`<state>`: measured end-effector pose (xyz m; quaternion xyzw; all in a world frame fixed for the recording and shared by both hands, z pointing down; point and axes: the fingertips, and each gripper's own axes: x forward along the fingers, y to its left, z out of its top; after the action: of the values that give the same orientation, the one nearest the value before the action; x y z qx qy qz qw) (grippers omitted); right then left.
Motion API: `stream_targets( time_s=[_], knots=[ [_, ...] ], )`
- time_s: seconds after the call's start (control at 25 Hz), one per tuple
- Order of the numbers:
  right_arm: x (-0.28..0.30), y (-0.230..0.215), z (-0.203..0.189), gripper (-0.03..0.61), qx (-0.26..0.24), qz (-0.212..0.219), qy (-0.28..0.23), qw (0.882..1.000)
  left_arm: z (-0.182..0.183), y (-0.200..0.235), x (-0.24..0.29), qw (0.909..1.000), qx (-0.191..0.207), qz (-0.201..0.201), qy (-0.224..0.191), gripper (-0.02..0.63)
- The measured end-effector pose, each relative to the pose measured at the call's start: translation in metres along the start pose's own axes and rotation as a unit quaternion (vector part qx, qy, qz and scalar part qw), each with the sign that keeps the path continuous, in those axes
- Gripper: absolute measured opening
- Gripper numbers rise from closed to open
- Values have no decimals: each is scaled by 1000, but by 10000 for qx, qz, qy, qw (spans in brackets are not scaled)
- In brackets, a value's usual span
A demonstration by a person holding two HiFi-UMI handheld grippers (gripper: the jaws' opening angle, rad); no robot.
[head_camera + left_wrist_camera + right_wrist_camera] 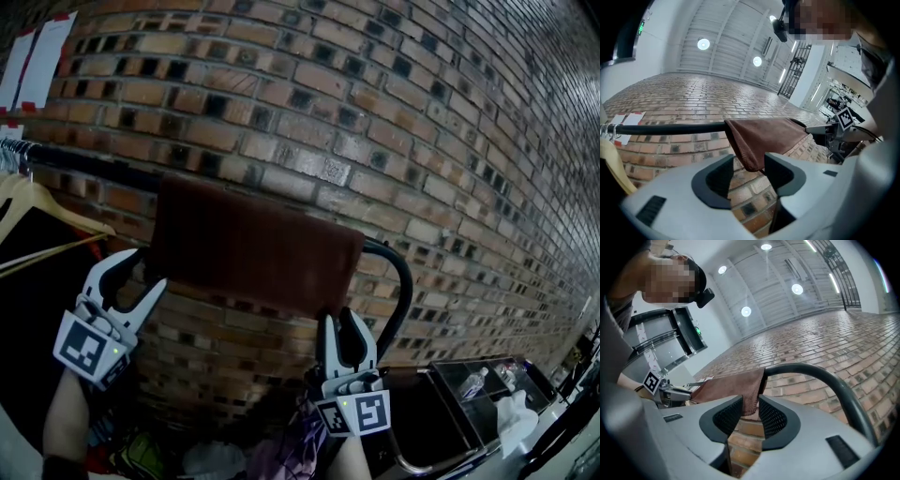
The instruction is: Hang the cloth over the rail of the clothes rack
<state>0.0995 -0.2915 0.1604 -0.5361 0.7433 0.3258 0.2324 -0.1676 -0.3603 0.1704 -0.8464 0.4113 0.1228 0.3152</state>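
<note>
Both grippers point upward from below the rail, held at the cloth's two lower corners, with the marker cubes on the near side toward the person. Left gripper (137,273) leans up and to the right on a bare forearm (66,412). Its jaws are spread wide, released; the brown cloth (253,244) has its lower corner hanging in the gap, nearer the right-hand jaw, not pinched. Right gripper (337,324) stands nearly upright with its jaws partly apart. The cloth's edge drops between the pads with no clamp visible – released too.

The cloth is draped over the black rail (84,161), above and between the two grippers, hanging down flat. Just right of the right gripper the rail bends down in a curve (820,376).

Beyond both grippers is a brick wall (375,94) with paper sheets (37,56) taped high on the left. A wooden hanger (37,211) hangs on the rail left of the left gripper. A clear plastic box (487,375) sits down to the right of the right gripper and mixed clothes (281,450) lie below it – white ceiling with round lights (703,44) overhead
</note>
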Motion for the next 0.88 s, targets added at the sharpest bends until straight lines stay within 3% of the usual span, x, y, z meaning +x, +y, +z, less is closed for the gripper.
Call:
stream_targets(
  time_s=[0.16, 0.48, 0.8, 0.88],
  knots=[
    [-17, -8, -4, 163, -9, -358, 165, 9992, -5, 4, -11, 9996, 193, 200, 93, 244],
    [-62, 29, -17, 166, -77, -498, 232, 9985, -5, -42, -51, 9987, 32, 510, -69, 239],
    [-104, 66, -52, 116, 392, -434, 633, 9963, -63, -123, -70, 9935, -1010, 422, 314, 84],
    [-118, 68, -62, 64, 535, -461, 782, 9944, -74, -141, -71, 9919, -1141, 379, 411, 56]
  ],
)
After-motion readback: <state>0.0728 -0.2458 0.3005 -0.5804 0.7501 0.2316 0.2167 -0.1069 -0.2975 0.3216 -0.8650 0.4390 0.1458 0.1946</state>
